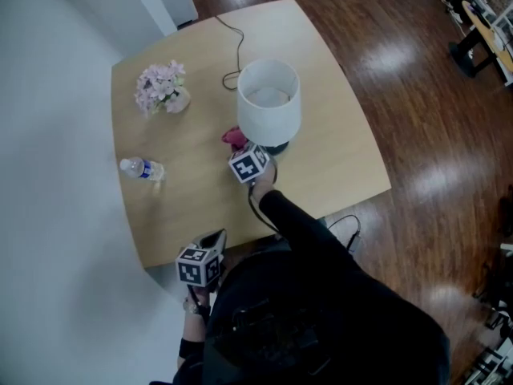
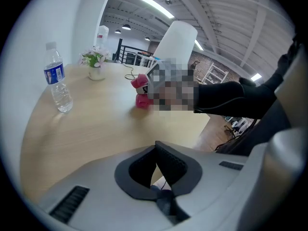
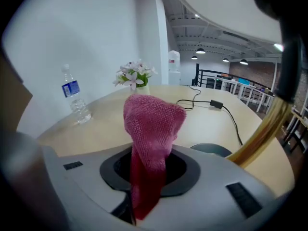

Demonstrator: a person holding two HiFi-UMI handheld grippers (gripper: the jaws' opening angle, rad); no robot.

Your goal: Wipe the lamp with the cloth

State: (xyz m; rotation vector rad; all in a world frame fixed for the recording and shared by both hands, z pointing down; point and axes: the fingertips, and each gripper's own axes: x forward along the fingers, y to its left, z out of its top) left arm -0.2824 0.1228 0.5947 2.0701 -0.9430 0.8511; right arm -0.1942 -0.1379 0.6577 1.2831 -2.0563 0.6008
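we see the lamp (image 1: 268, 103) upright near the middle of the pale wooden table (image 1: 337, 159), with a white drum shade open at the top and a dark round base that peeks out under it. from the head view the shade hides its stem; the right gripper view shows a brass-coloured stem (image 3: 262, 134) rising from the base, and cuts the shade off at the upper edge. the right gripper (image 1: 244, 155) sits just beside the base, its fingers clenched on a pink knitted cloth (image 3: 151, 129) that stands bunched above them. the left gripper (image 1: 213, 241) hangs at the table's near edge, well apart from the lamp, fingers pressed together with nothing between them. a black cord (image 1: 232, 46) runs across the table behind the lamp. a water bottle (image 1: 142, 168) lies on its side; we cannot read its blue label. a small vase of pale flowers (image 1: 163, 89) stands beyond it.
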